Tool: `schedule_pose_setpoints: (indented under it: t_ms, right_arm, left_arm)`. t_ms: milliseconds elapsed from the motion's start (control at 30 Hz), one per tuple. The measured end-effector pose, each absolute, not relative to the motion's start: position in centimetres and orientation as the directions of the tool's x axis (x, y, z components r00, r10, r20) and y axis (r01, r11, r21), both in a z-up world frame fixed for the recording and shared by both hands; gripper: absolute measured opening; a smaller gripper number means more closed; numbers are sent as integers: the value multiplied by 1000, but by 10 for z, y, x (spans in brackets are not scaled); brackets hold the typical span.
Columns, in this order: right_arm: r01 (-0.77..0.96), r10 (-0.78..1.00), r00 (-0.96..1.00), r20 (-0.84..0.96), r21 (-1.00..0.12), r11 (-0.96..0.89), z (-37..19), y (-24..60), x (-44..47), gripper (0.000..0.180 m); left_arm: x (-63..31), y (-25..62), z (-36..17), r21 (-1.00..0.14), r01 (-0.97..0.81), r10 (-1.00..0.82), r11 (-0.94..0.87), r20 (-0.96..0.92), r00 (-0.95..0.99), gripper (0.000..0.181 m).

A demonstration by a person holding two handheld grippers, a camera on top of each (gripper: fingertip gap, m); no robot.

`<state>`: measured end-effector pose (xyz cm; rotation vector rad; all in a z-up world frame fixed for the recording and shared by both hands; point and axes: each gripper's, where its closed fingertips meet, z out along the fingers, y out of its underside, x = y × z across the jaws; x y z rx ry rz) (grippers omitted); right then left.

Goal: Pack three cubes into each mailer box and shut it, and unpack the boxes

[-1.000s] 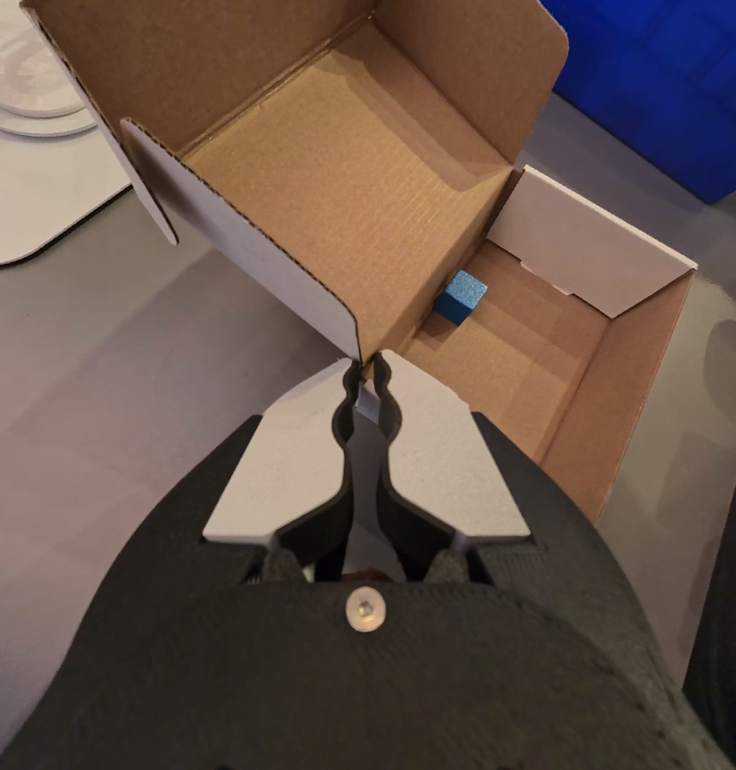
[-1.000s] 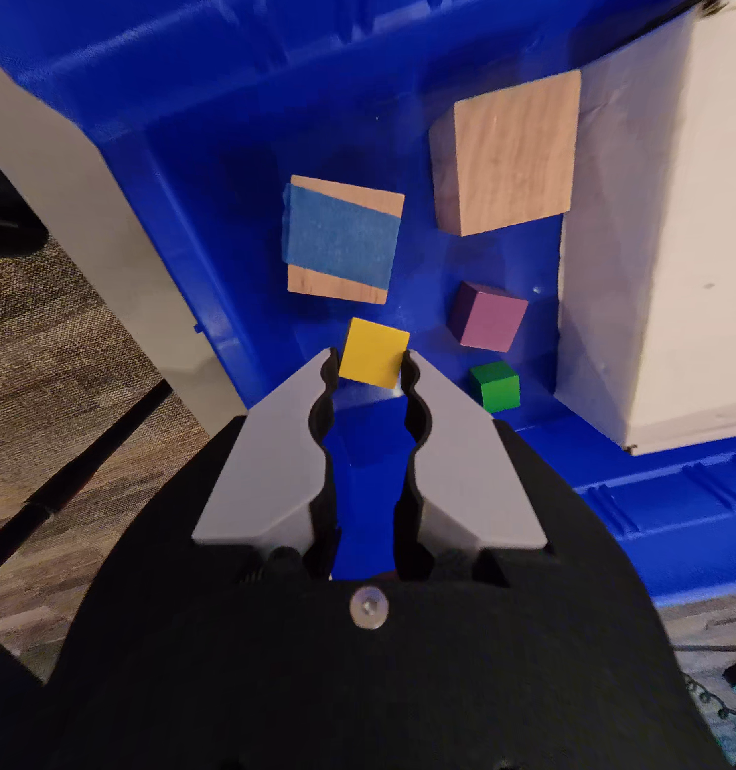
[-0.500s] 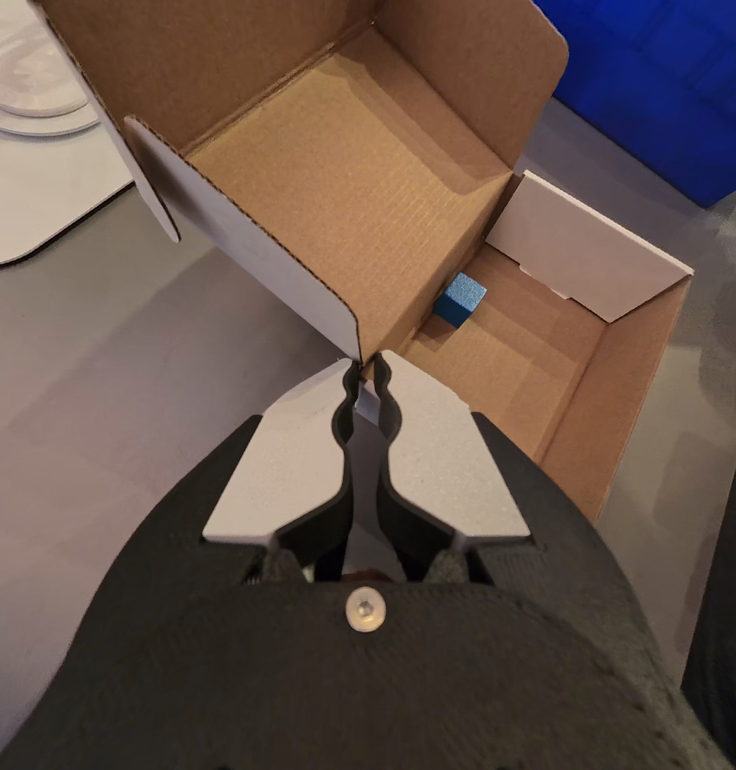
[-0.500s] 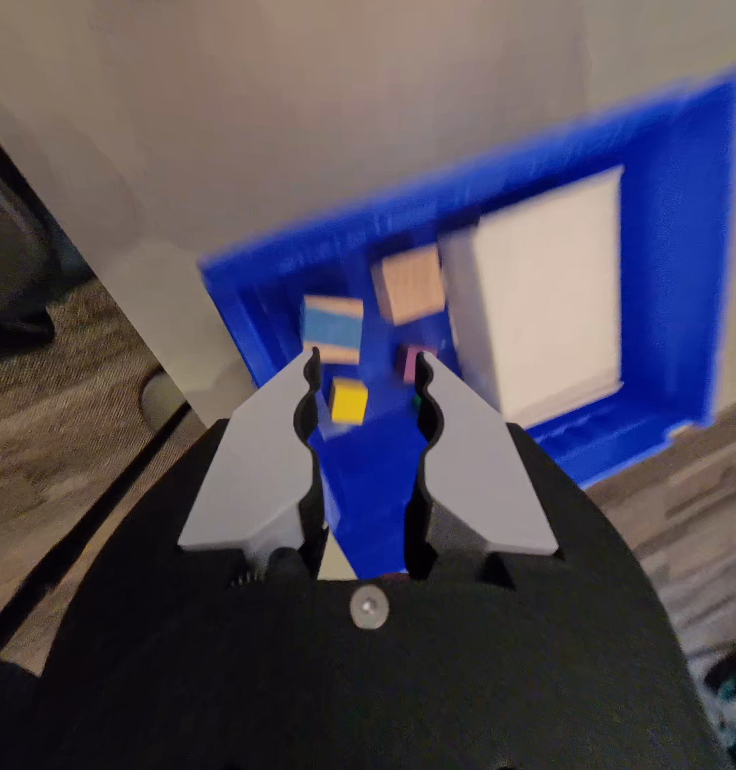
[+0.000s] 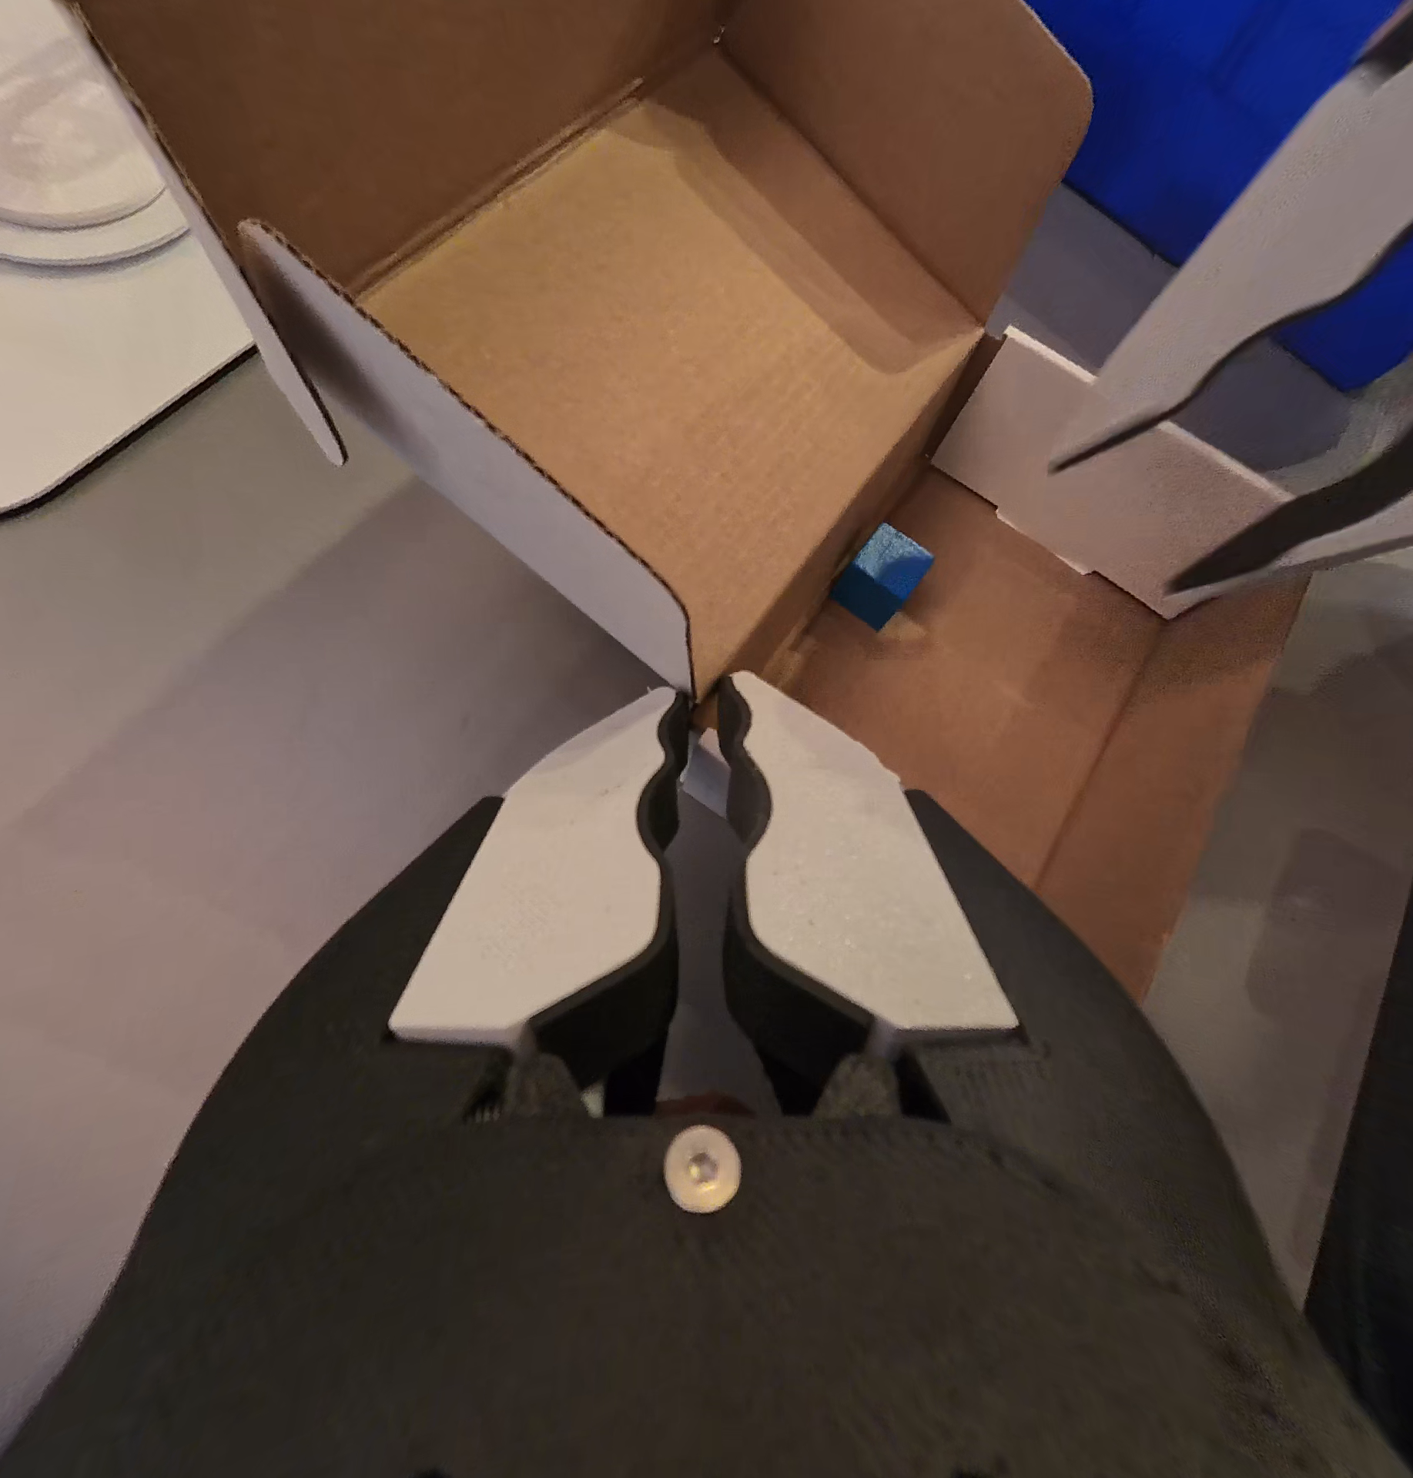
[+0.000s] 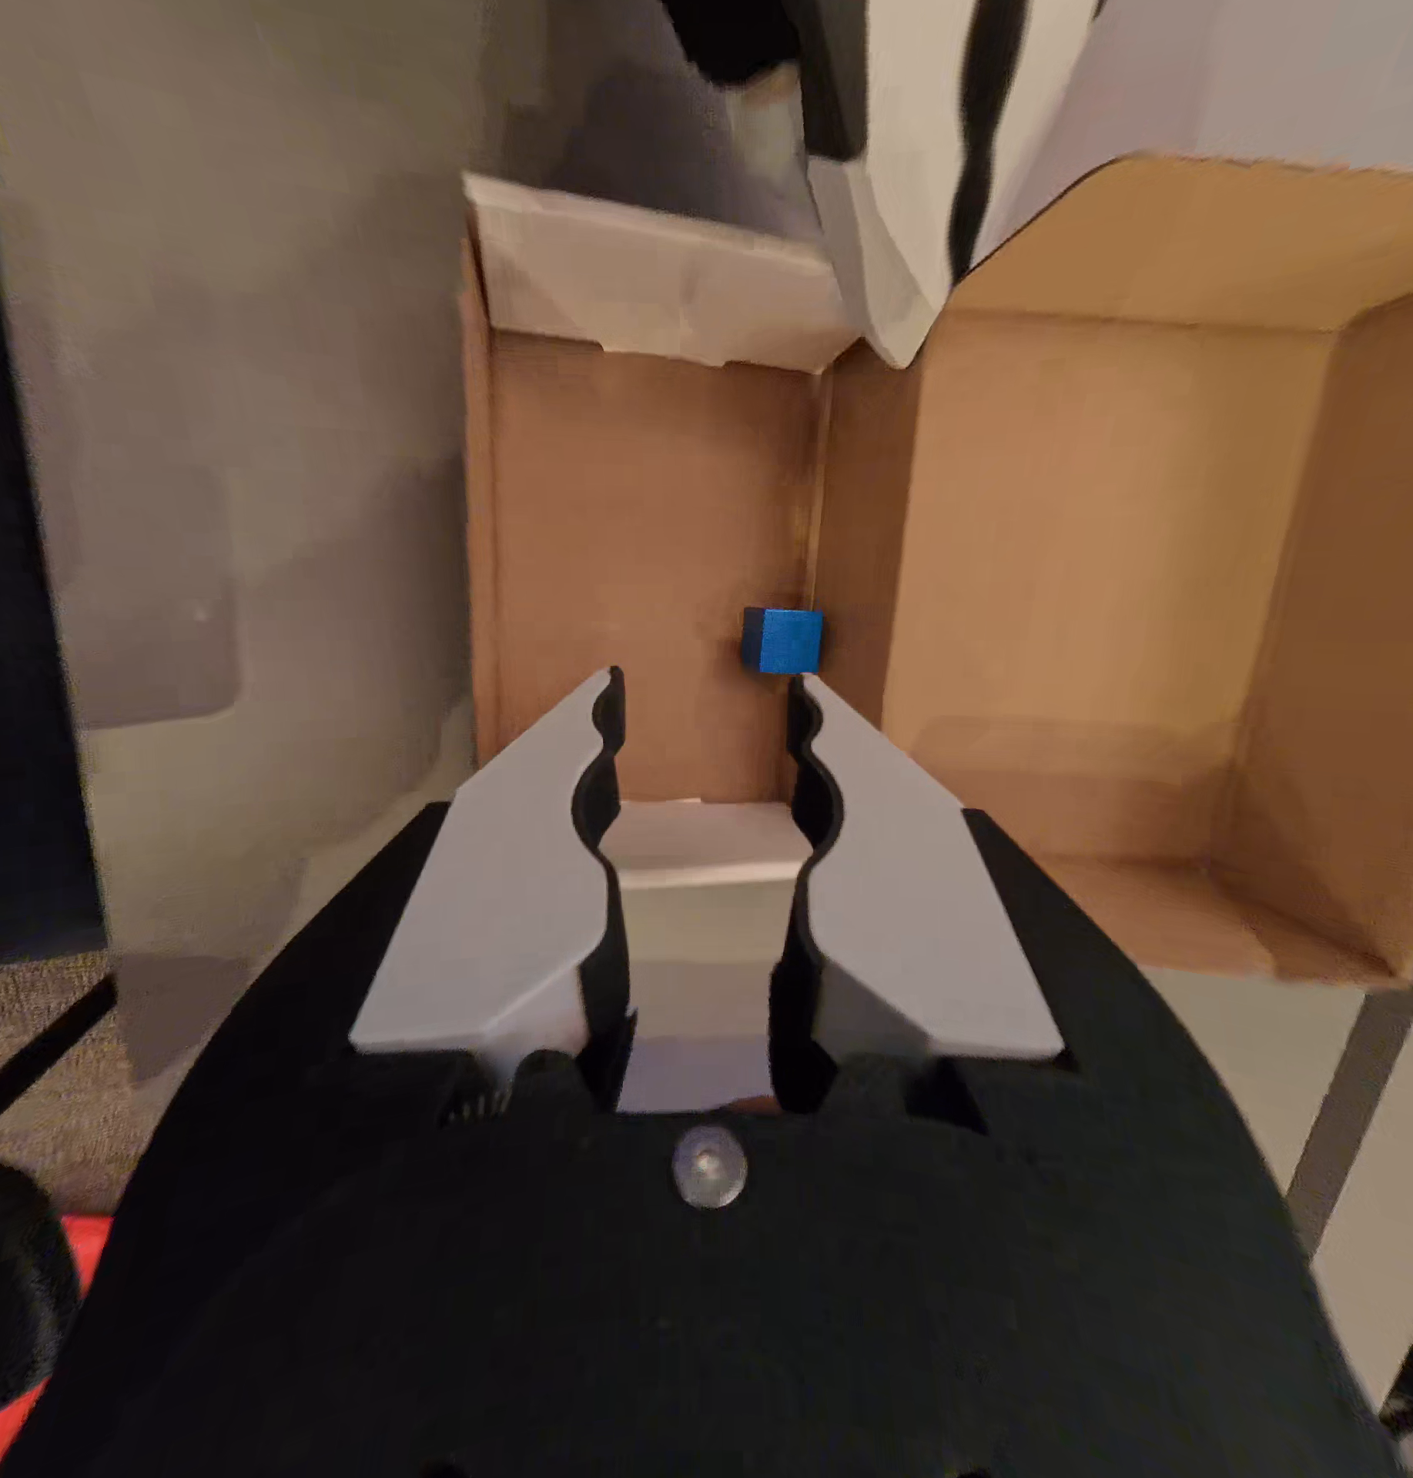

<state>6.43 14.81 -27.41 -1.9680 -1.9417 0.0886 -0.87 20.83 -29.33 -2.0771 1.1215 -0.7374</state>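
Observation:
An open mailer box [image 5: 1167,800] lies on the grey table, its lid [image 5: 647,400] raised. One blue cube [image 5: 883,584] sits inside, against the lid hinge. My left gripper [image 5: 704,704] is shut on the box's cardboard corner, where the lid meets the wall. My right gripper [image 6: 707,684] is open and empty. It hovers over the box floor [image 6: 647,520] with the blue cube [image 6: 784,640] just beyond its right fingertip, not touching. It also shows in the left wrist view [image 5: 1115,524], over the box's white end flap.
A blue bin [image 5: 1215,104] stands behind the box at the far right. A white pad with a round plate [image 5: 47,240] lies at the far left. The table edge and carpet floor [image 6: 47,1040] are near my right gripper's left side.
My right gripper opened off the yellow cube, left it in the blue bin, and swung over to the mailer box with its jaws wider. My left gripper kept its hold and did not move.

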Motion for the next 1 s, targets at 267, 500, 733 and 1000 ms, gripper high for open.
schedule_pose_setpoints:
  t_ms: [267,500,733,1000]
  right_arm:
    - [986,959,38,280,-168,10,-318,175,65,35]
    - [980,983,55,176,-196,-20,-329,164,62,20]
    - [956,982,68,176,-291,-14,-291,150,63,19]
    - [875,854,409,323,-403,-267,-181,132,202,20]
  left_arm:
    - [-7,208,-293,-761,-506,-872,-405,155,465,6]
    - [-6,208,-292,-762,-508,-872,-402,148,467,6]
    - [-7,208,-293,-761,-508,-871,-403,149,469,6]
    - [-7,208,-293,-761,-501,-868,-412,160,470,6]
